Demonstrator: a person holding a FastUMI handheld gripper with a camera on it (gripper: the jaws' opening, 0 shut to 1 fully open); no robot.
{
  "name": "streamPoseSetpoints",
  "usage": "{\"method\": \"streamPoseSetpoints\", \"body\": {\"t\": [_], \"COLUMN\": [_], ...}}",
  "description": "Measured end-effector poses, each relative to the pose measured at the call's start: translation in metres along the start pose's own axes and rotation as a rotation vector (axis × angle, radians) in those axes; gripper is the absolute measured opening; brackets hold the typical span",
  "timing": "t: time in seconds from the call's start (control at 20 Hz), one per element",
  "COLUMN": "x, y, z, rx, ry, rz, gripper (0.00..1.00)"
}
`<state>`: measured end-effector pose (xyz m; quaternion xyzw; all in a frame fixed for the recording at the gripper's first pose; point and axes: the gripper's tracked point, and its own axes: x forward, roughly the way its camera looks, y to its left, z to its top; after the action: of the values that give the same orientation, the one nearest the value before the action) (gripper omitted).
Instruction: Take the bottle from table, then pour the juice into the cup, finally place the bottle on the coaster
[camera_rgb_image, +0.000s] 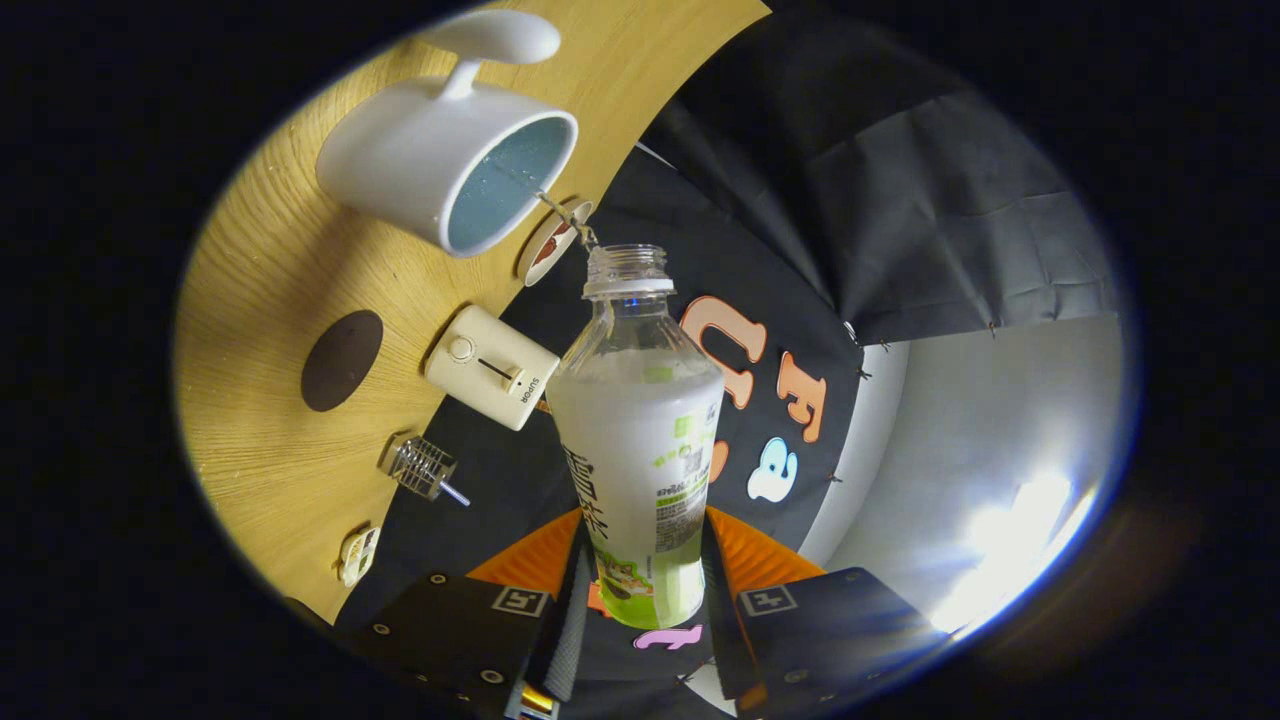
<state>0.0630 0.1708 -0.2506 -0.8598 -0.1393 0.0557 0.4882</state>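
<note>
The clear plastic bottle with a green-and-white label and no cap sits clamped between the jaws, both fingers pressing its lower body, and the gripper is rolled so that the bottle's open neck points beyond the jaws toward the white ceramic cup with a pale blue inside. A thin thread of juice runs from the neck into the cup's mouth, so the pour appears to be in hand. To do it well, hold the neck just over the near rim, keep the tilt slow and even so the thread does not widen and splash onto the light wooden bench, and keep the grip firm, since the wet-looking plastic could slip as the weight shifts. Much juice remains, so judge the cup's level and roll back upright before it nears the rim. The dark round coaster lies on the bench off to the cup's side, well apart from the jaws, with a cream boxy appliance with a dial beside it; steer past that appliance when carrying the bottle over.
</note>
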Motion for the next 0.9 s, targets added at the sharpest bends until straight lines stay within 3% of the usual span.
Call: {"method": "streamPoseSetpoints", "body": {"t": [0.9], "x": [-0.005], "y": [0.004], "z": [0.012], "rx": [-0.084], "ry": [-0.052], "rz": [-0.023], "gripper": [0.54]}}
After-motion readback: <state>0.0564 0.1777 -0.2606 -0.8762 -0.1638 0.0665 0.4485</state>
